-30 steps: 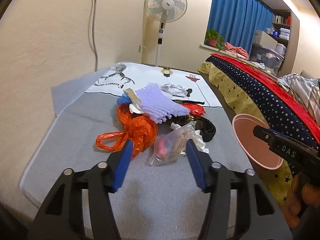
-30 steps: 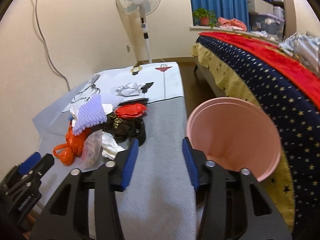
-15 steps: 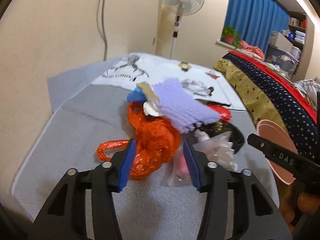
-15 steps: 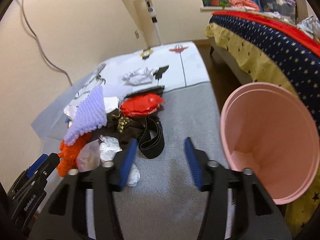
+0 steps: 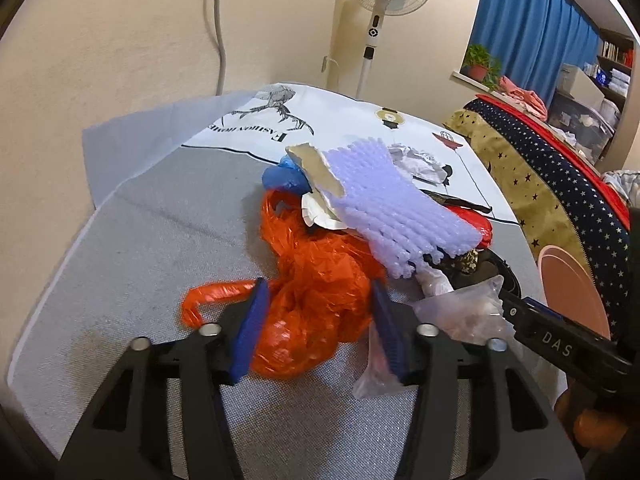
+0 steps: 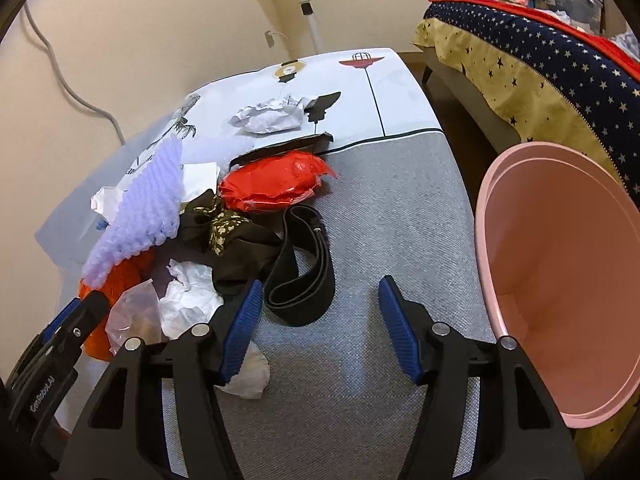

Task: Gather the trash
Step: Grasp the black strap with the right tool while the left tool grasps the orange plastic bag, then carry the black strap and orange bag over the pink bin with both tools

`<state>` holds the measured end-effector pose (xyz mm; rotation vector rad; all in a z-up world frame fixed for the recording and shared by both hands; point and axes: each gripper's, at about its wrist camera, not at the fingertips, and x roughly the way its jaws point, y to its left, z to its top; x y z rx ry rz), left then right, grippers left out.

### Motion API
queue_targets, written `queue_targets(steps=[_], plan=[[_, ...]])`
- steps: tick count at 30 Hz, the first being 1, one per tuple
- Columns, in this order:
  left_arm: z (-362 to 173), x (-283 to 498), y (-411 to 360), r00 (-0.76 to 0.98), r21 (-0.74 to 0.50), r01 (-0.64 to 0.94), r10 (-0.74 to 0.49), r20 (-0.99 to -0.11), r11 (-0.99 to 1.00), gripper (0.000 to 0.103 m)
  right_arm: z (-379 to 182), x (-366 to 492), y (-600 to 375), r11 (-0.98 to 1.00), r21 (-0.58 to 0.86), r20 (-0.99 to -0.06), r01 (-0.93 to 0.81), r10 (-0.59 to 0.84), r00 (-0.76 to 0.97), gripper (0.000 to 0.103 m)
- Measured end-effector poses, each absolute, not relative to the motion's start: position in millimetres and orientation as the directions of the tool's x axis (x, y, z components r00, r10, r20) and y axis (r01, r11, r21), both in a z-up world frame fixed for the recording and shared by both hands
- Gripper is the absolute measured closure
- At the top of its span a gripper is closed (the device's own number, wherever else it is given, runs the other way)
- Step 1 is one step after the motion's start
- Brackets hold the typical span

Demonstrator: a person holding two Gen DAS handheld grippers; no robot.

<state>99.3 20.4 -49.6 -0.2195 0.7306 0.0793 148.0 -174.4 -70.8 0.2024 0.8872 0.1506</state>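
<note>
A pile of trash lies on a grey mat (image 5: 132, 264). An orange plastic bag (image 5: 316, 296) sits between the open jaws of my left gripper (image 5: 316, 312), which are not closed on it. A lilac foam net (image 5: 396, 208) lies on top of the pile, a clear plastic bag (image 5: 464, 312) to the right. My right gripper (image 6: 320, 320) is open and empty over bare mat, beside a black strap (image 6: 304, 272) and white crumpled tissue (image 6: 188, 300). A red wrapper (image 6: 276, 180) and crumpled paper (image 6: 268, 116) lie farther back. A pink bin (image 6: 560, 280) stands at the right.
The mat lies against a cream wall (image 5: 100, 40). A white printed cloth (image 5: 340, 124) covers its far end. A bed with a starred cover (image 6: 532, 60) runs along the right. A standing fan (image 5: 380, 0) is behind.
My left gripper moved forward and left, from facing the clear bag to straddling the orange bag. My right gripper advanced and tilted down over the mat; the pink bin shifted right in its view.
</note>
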Motion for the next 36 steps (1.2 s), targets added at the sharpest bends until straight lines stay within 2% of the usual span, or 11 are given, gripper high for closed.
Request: queue_targets(steps=[1, 3, 5, 8, 21, 36], plan=[[-49.7, 99.2, 21.0, 0.743, -0.170, -0.146, -0.005, -0.670, 0.975, 0.063, -70.8, 148.6, -175.1, 0.972, 0.232, -0.754, -0.045, 0.209, 0.623, 0.052], [-48.4, 98.7, 22.6, 0.746, -0.178, -0.136, -0.018, -0.666, 0.975, 0.076, -70.6, 148.6, -178.4, 0.971, 0.237, -0.755, -0.038, 0.209, 0.621, 0.061], [-45.9, 97.2, 23.7, 0.749, -0.184, -0.130, -0.025, -0.662, 0.974, 0.080, -69.5, 147.5, -181.4, 0.968, 0.250, -0.756, -0.036, 0.218, 0.617, 0.079], [-41.6, 92.1, 25.5, 0.753, -0.179, -0.132, -0.020, -0.658, 0.975, 0.085, -63.8, 142.3, -185.1, 0.968, 0.248, -0.747, -0.039, 0.217, 0.629, 0.090], [-11.6, 44.1, 44.5, 0.791, -0.211, -0.183, 0.016, -0.612, 0.960, 0.087, -15.5, 95.9, -210.4, 0.970, 0.241, -0.667, -0.029, 0.187, 0.721, 0.092], [22.5, 4.3, 31.5, 0.851, -0.192, -0.145, 0.024, -0.524, 0.971, 0.088, 31.5, 38.1, -245.3, 0.978, 0.206, -0.593, 0.019, 0.109, 0.797, 0.092]])
